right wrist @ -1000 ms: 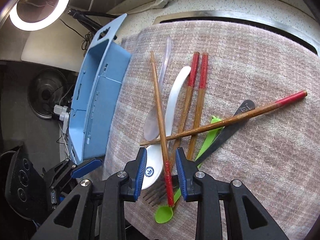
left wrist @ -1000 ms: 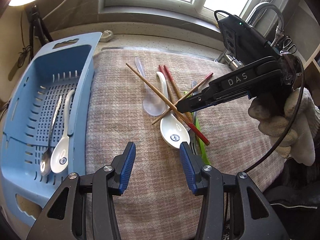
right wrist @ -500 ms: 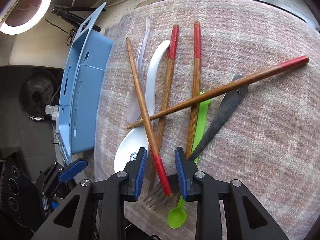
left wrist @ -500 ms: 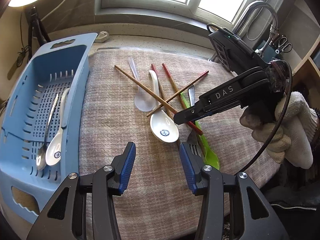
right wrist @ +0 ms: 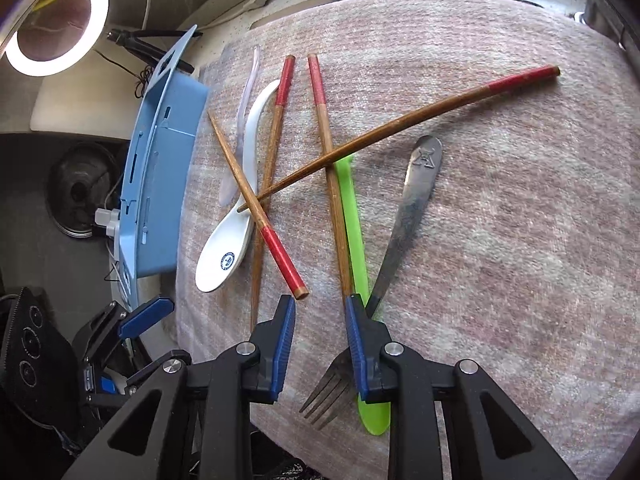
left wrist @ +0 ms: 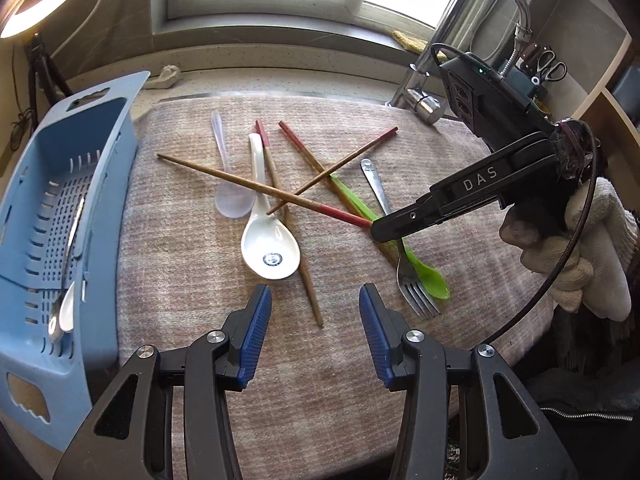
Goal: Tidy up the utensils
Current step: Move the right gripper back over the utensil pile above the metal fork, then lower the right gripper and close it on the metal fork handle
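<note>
Four red-tipped wooden chopsticks crossed on towel | R gripper jaws closing, narrow gap, empty, nearest red end just ahead | L gripper half-open, empty | risk: pinched stick drags others, white ceramic spoon

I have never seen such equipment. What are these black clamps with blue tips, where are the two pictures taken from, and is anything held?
No robot is here: a person holds one hand tool with a two-finger gripper in each hand. Each picture comes from a camera on one tool, looking along its fingers.

The left gripper is open and empty. Its view shows the right tool in a gloved hand.

The right gripper is closing, but nothing is between its pads; a red-tipped chopstick ends just ahead of it.

On the woven mat lie four chopsticks, a white spoon, a clear spoon, a green spoon and a fork. The blue basket already holds two spoons.
</note>
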The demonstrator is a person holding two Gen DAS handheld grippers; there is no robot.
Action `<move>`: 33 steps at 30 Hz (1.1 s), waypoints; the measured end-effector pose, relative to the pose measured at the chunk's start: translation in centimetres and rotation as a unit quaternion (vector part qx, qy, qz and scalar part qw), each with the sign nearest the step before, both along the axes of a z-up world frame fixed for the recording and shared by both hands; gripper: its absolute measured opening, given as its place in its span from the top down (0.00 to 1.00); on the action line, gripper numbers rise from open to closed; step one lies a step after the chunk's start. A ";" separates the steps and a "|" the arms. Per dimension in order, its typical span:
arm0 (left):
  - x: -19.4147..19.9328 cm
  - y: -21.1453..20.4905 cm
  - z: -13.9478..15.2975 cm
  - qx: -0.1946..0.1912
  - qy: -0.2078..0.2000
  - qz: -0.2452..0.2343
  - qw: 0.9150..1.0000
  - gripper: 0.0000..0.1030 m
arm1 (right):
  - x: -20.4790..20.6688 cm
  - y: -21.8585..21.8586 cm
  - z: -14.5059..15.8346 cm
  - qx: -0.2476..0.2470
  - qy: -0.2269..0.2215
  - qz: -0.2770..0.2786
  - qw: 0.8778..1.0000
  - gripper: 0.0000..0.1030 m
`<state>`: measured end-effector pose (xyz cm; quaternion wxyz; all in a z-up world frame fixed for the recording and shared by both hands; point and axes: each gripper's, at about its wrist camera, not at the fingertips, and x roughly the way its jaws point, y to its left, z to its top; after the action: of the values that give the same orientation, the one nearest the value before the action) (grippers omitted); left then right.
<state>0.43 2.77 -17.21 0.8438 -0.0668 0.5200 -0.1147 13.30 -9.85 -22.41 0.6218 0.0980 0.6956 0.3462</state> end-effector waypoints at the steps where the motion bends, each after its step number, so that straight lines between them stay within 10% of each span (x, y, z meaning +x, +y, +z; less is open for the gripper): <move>1: 0.1 -0.4 -0.1 -0.002 0.001 -0.005 1.000 0.57 | 0.1 -0.6 0.4 0.011 -0.002 -0.007 1.000 0.78; 33: 0.0 -10.4 -5.1 0.002 0.041 -0.005 0.999 0.57 | 2.5 -2.7 -3.1 0.085 0.044 -0.051 0.994 0.79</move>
<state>0.43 -7.63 -22.27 0.8215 -0.0673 0.5544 -0.1153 15.81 -12.53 -25.51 0.5967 0.2007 0.6846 0.3674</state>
